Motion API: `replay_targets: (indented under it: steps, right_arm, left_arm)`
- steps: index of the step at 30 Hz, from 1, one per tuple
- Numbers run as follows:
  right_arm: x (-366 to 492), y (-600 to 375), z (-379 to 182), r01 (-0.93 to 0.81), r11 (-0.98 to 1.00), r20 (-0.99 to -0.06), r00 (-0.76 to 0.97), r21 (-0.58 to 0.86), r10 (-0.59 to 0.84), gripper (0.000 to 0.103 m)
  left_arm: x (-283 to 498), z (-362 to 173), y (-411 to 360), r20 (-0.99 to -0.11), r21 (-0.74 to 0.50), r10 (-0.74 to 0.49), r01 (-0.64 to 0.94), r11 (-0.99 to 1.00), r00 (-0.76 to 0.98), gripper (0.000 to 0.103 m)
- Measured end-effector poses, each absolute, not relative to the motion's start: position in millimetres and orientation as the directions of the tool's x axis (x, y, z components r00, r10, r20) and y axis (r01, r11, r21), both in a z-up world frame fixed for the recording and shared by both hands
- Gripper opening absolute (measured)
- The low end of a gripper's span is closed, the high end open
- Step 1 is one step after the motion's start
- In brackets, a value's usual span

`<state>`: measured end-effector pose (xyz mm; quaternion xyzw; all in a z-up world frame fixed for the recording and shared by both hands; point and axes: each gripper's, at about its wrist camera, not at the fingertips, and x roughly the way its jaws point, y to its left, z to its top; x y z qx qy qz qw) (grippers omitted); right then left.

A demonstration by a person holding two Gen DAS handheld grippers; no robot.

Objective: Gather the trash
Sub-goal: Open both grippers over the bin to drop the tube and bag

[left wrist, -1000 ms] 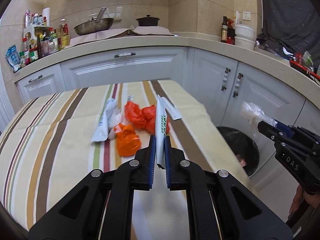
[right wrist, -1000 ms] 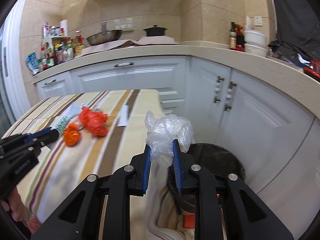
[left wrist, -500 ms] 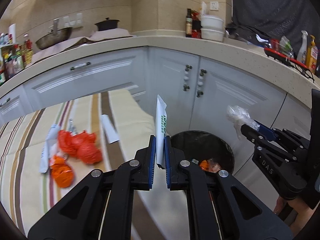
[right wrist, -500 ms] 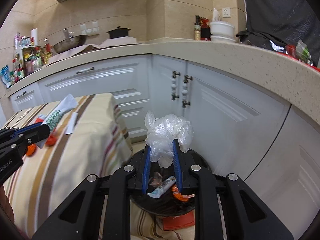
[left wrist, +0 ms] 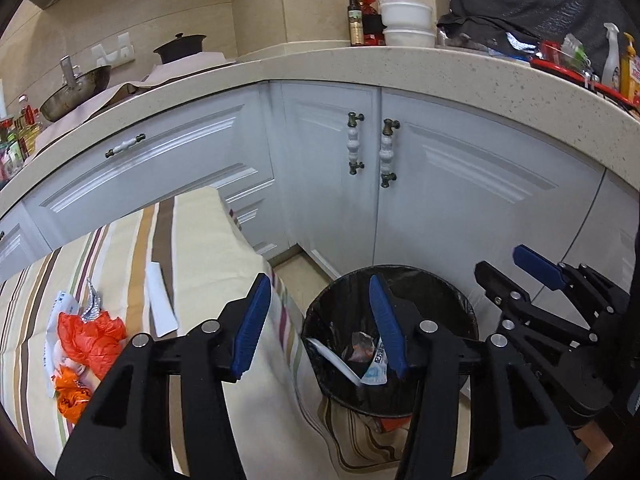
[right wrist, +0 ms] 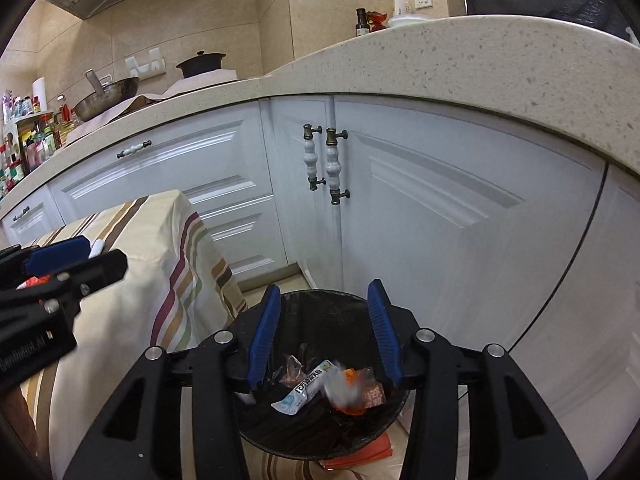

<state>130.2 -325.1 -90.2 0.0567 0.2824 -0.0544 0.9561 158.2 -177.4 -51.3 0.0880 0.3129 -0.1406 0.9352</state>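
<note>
Both tongs, the left gripper (left wrist: pixel 318 320) and the right gripper (right wrist: pixel 324 328), stand wide apart and hold nothing, above the black bin (right wrist: pixel 320 432) with wrappers (right wrist: pixel 304 390) inside. At 9 o'clock in the left view, orange bags (left wrist: pixel 90 338) and a white strip (left wrist: pixel 160 304) lie on the striped table (left wrist: pixel 200 248); at 12 o'clock are white cabinets (left wrist: pixel 440 200).

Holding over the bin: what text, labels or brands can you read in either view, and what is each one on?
"Genrobot.AI" (dim, best reading): on the body of the left gripper, seen in the right wrist view.
Chinese print on the white wrapper inside the trash bin: too blurred to read.
Print on the orange packet: blurred.
Label on the dark bottle on the counter: too small.
</note>
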Motion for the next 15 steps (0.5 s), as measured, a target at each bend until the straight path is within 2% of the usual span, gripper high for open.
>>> replay_targets:
  steps: [6, 15]
  right_arm:
    - [120, -315, -79, 0.133, 0.988, -0.538, 0.840, 0.083, -0.068, 0.052]
    - [106, -267, -49, 0.044, 0.994, -0.482, 0.876, 0.100, 0.010, 0.058]
  left_arm:
    - [150, -36, -144, -0.586, 0.036, -0.196, 0.267, 0.963, 0.786, 0.051]
    - [116, -18, -66, -0.542, 0.030, -0.103, 0.141, 0.990, 0.834, 0.056]
